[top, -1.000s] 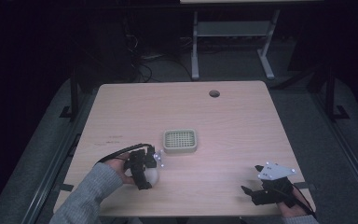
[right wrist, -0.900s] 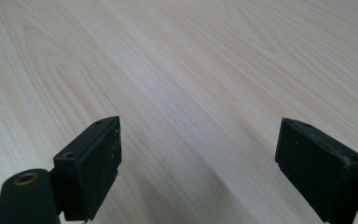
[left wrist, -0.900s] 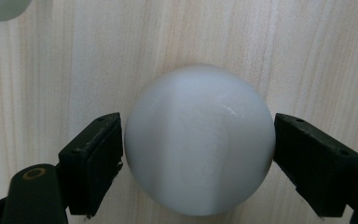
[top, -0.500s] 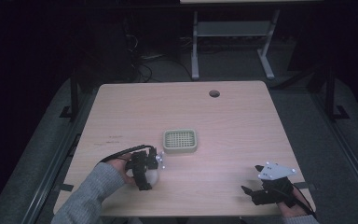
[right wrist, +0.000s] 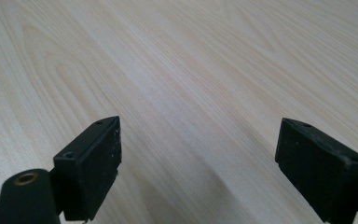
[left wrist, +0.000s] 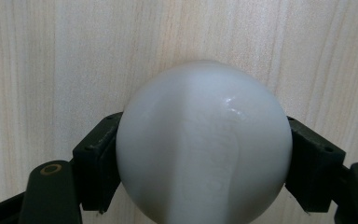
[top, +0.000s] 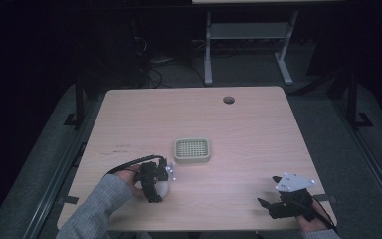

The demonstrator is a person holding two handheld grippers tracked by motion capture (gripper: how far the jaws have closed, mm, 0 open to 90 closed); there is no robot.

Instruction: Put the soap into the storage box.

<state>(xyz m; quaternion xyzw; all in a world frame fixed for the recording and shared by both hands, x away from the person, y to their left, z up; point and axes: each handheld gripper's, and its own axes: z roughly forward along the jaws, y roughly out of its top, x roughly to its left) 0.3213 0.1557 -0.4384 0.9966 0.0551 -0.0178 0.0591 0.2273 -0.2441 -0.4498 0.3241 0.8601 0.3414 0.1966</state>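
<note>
I see one fixed obstacle on the table (top: 258, 124): the small square grid tray (top: 192, 150) near its middle, with bare wood open beyond it and to its right. Just near-left of the tray my left tool (top: 154, 180) sits clamped on a white ball (left wrist: 204, 144), crowding that corner. Well to the tray's near-right my right tool (right wrist: 198, 158) has its jaws spread over bare wood.
</note>
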